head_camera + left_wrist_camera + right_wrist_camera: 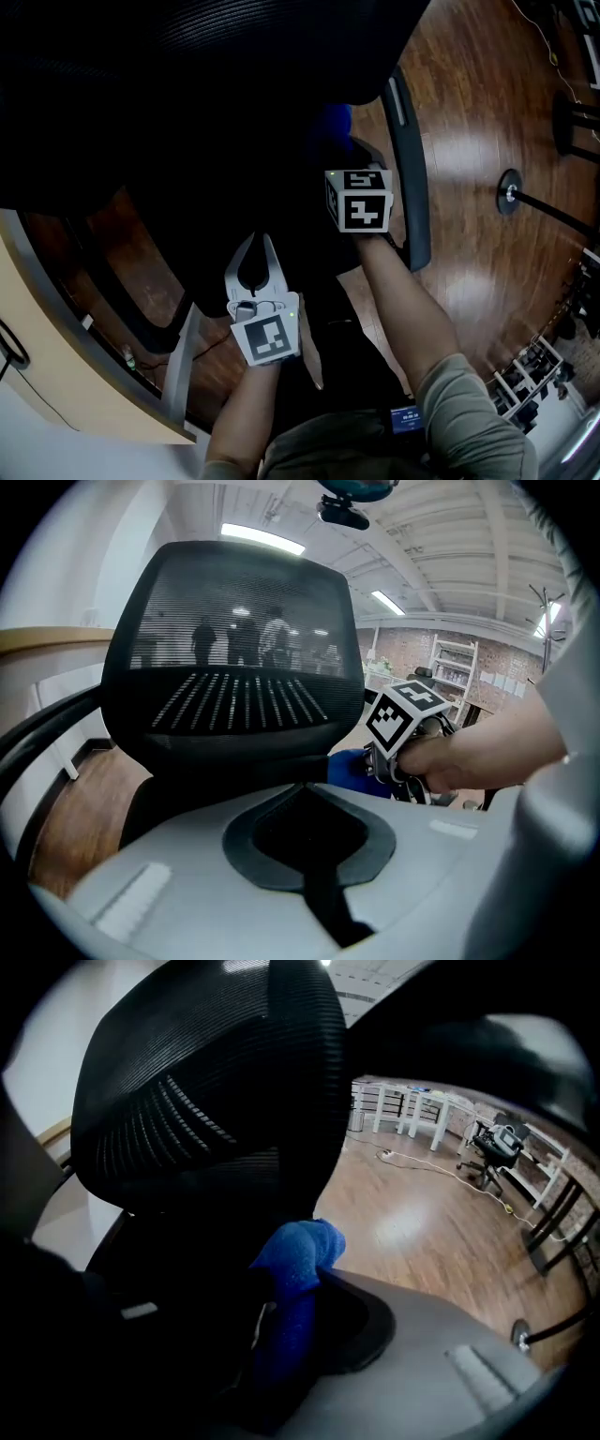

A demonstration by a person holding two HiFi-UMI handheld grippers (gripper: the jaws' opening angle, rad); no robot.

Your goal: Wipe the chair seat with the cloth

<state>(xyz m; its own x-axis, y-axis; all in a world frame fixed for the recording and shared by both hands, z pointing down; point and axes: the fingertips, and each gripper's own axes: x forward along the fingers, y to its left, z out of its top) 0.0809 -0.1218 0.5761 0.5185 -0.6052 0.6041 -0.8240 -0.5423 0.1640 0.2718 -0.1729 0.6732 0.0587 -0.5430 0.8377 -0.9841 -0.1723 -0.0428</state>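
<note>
The blue cloth (305,1246) was above the black chair seat (187,159), pinched by its bunched middle in the right gripper's (295,1288) part-closed jaws. Soft, light and floppy, it was probably best held by a thick fold. The left gripper's (262,239) jaws met on nothing.

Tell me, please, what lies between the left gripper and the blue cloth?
Only the bare black chair seat; in the head view nothing else stands between the left gripper and the blue cloth.
</note>
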